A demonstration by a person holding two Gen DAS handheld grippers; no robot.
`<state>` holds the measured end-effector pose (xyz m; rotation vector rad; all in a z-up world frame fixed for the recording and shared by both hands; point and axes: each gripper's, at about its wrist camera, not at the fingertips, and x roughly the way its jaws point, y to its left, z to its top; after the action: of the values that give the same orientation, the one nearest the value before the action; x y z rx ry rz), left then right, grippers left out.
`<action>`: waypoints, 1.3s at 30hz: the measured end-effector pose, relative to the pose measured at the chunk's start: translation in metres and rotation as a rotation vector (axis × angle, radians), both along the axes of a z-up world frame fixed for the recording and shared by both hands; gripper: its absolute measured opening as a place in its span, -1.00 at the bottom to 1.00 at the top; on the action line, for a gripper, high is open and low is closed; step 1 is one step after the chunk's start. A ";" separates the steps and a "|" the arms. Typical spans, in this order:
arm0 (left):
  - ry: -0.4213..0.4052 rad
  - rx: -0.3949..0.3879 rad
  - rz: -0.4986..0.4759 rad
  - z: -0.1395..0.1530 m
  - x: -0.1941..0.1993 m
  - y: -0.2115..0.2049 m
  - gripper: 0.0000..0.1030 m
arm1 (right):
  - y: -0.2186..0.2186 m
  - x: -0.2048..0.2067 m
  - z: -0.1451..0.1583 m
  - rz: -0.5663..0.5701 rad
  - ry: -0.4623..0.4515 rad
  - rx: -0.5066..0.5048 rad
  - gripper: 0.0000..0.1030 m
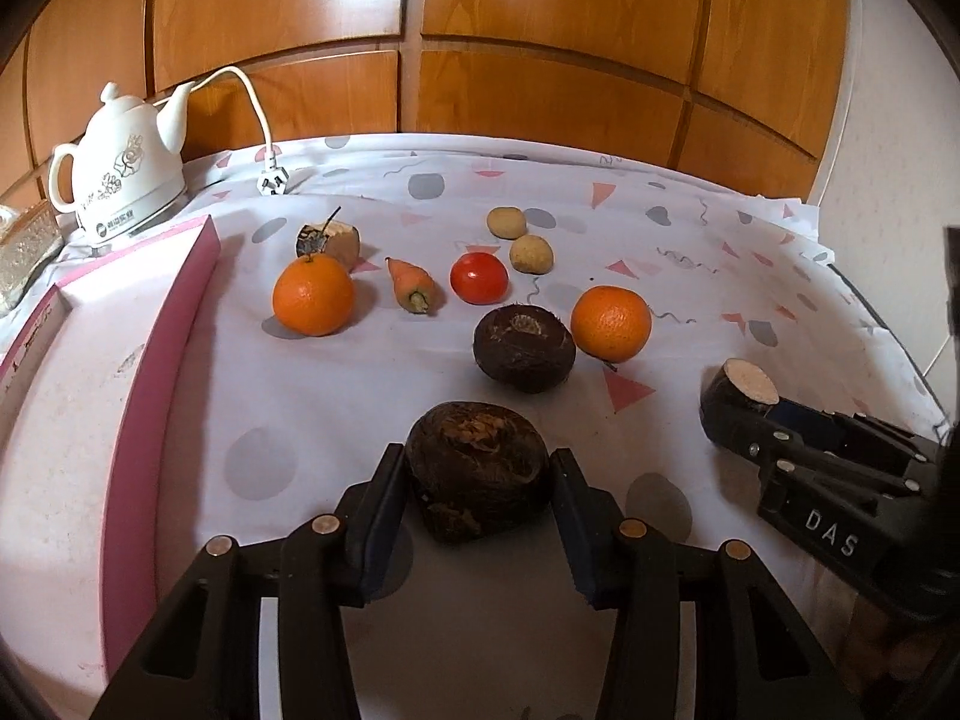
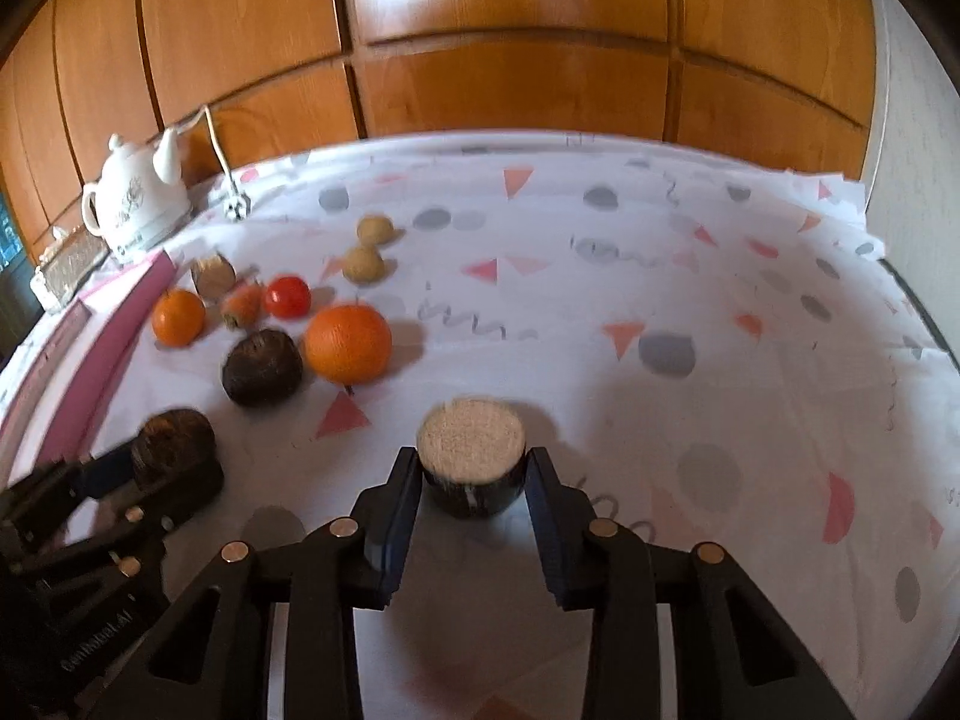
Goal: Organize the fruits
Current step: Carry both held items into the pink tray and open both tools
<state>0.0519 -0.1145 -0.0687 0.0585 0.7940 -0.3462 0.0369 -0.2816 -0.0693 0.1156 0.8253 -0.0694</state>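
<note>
While each gripper has a dark piece between its fingers, the careful thing now is, I judge, to keep both grasps square and move the pieces without dragging them across the cloth. The left gripper [image 1: 477, 480] pinches a rough dark root [image 1: 477, 468] at its widest part, its jaws pressed against both flanks; whether the root rests on the worktop [image 1: 300, 396] or is lifted just clear, I cannot tell. The right gripper [image 2: 471, 474] pinches a cut dark piece [image 2: 471, 456] with its pale sawn face turned up, and a level hold would stop it tipping out, since the jaws seem to catch only its lower sides. Ahead of the left gripper lies a second dark root [image 1: 523, 348], with an orange [image 1: 611, 323] touching or almost touching its right side. Further ahead sit a tomato [image 1: 479, 277], a carrot [image 1: 413, 285] and another orange [image 1: 313, 294] to the left, then two small potatoes [image 1: 519, 238] and a brownish cut piece [image 1: 329, 241] whose nature is hard to make out. A pink box [image 1: 156, 360] runs along the left, its near end cut off. Farthest stands a white kettle [image 1: 123, 171]. The right wrist view is blurred towards its left edge.
</note>
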 end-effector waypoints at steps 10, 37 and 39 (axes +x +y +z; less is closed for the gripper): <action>0.003 -0.012 -0.005 0.001 0.001 0.002 -0.09 | 0.005 -0.004 -0.001 0.005 -0.034 -0.054 -0.31; -0.016 -0.060 0.087 0.035 -0.015 0.041 -0.09 | 0.016 -0.007 0.002 0.003 -0.023 -0.093 -0.32; -0.017 -0.067 0.095 0.038 -0.015 0.044 -0.09 | 0.021 -0.009 0.003 0.013 -0.024 -0.083 -0.32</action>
<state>0.0366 -0.0701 -0.0312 -0.0393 0.7648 -0.2821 0.0275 -0.2608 -0.0659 0.0331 0.7985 -0.0892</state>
